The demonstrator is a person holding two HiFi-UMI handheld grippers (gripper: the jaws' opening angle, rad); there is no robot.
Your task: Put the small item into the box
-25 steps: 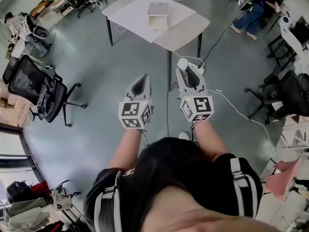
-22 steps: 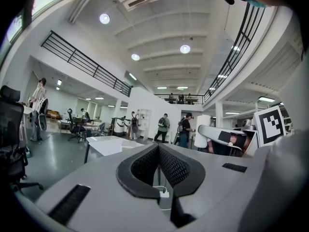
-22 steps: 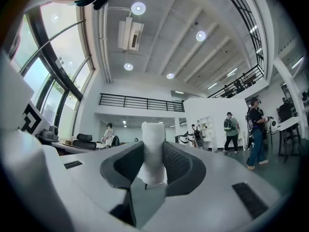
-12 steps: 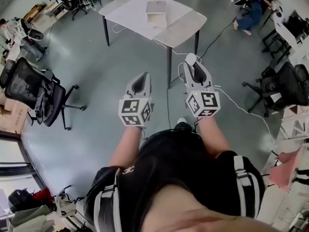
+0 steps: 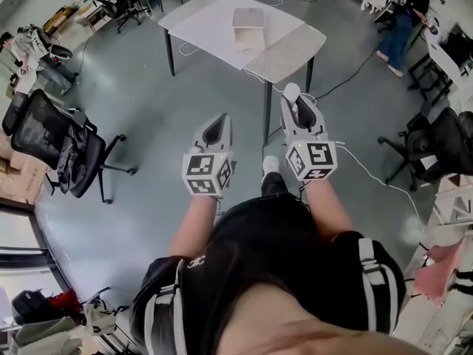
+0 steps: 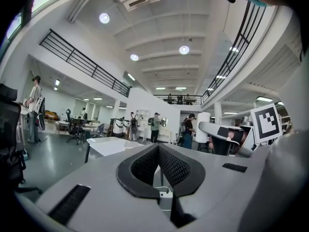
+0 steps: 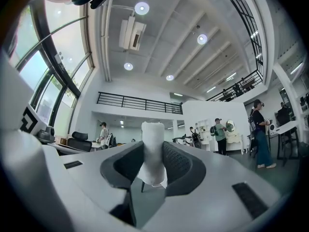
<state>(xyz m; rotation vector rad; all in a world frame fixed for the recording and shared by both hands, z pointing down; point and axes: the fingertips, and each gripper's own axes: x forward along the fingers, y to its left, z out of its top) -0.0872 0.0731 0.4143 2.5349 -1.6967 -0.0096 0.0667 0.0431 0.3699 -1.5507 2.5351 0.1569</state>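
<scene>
Small white roll (image 7: 153,134) is clamped between the right gripper's (image 7: 153,151) ribbed pads (image 7: 177,164); the jaws are part-closed on it and its end pokes out past the tips. Left gripper (image 6: 157,148) has its jaws closed tip to tip with nothing in them. The person holds both side by side out front. Box (image 5: 248,22) sits on the white table (image 5: 199,21), well apart from both grippers.

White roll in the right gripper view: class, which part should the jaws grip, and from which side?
Grip its lower half across the width, pads on opposite curved sides, as the right gripper holds the white roll now. It stands upright and looks soft, so a side pinch likely leaves its top free.
</scene>
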